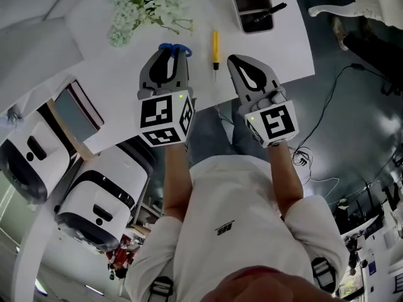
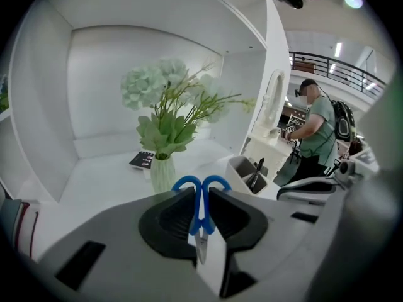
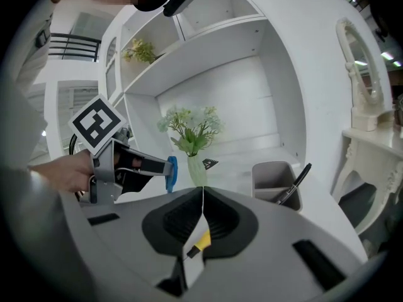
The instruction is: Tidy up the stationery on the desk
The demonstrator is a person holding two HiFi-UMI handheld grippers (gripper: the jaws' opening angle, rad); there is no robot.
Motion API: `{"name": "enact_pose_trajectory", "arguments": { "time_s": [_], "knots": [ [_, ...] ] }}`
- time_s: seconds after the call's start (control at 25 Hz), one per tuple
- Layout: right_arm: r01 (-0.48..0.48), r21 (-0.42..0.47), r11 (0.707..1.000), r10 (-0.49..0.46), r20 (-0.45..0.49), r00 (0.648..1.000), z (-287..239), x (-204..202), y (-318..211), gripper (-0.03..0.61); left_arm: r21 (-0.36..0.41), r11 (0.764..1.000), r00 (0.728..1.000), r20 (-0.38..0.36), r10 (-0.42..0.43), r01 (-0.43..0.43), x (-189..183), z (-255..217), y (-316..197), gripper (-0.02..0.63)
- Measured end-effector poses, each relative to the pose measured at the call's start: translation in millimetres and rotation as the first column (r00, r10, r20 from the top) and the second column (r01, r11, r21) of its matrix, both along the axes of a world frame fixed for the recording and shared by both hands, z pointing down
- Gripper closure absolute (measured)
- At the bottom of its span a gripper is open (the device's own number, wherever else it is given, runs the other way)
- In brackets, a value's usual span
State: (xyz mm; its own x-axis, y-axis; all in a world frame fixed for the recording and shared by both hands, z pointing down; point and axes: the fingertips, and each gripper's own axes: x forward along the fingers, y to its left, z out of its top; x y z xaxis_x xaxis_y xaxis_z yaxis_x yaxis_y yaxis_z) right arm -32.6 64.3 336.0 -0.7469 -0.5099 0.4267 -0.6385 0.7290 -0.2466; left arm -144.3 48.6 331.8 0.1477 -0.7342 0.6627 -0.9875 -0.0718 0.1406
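Head view: the left gripper [image 1: 169, 58] is clamped on a pair of blue-handled metal scissors [image 1: 175, 47], whose handle loops stick out past the jaw tips over the near edge of the white counter [image 1: 126, 74]. The right gripper [image 1: 236, 60] is held just beside it with its jaws together and nothing in them. Between the two grippers a slim yellow tool with a dark tip [image 1: 215, 46] lies on the counter, touching neither. Further back stand a bunch of pale green artificial flowers [image 1: 146, 4] and a grey rectangular pen holder [image 1: 253, 9] with a black pen [image 1: 269, 11] leaning out of it

Left gripper view: the left gripper [image 2: 201, 197] grips the scissors [image 2: 189, 183] by the handles, loops pointing forward and the steel blade running back between the jaws. Beyond them stand the flowers in a white ribbed vase [image 2: 163, 173] and, to its right, the pen holder [image 2: 242, 170]. A person [image 2: 313, 131] stands in the background

Right gripper view: the right gripper [image 3: 203, 190] shows its jaws pressed tip to tip, empty; the yellow tool [image 3: 200, 240] shows below them. At left, the left gripper [image 3: 165, 167] holds the scissors [image 3: 172, 172] in the air in front of the vase [image 3: 197, 170], and the pen holder [image 3: 274, 176] stands at right
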Motion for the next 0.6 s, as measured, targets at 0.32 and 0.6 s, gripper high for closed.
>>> {"name": "enact_pose_trajectory", "arguments": {
  "time_s": [0.32, 0.6],
  "knots": [
    [-0.063, 0.016, 0.998, 0.063, 0.006, 0.998, -11, 28, -13, 0.583, 0.063, 0.997, 0.998, -0.043, 0.052, -0.050, 34, -27, -28, 0.614],
    [-0.100, 0.016, 0.995, 0.099, 0.005, 0.995, -14, 52, -22, 0.581, 0.113, 0.991, 0.992, -0.092, 0.084, -0.073, 64, -47, -54, 0.614]
  ]
}}
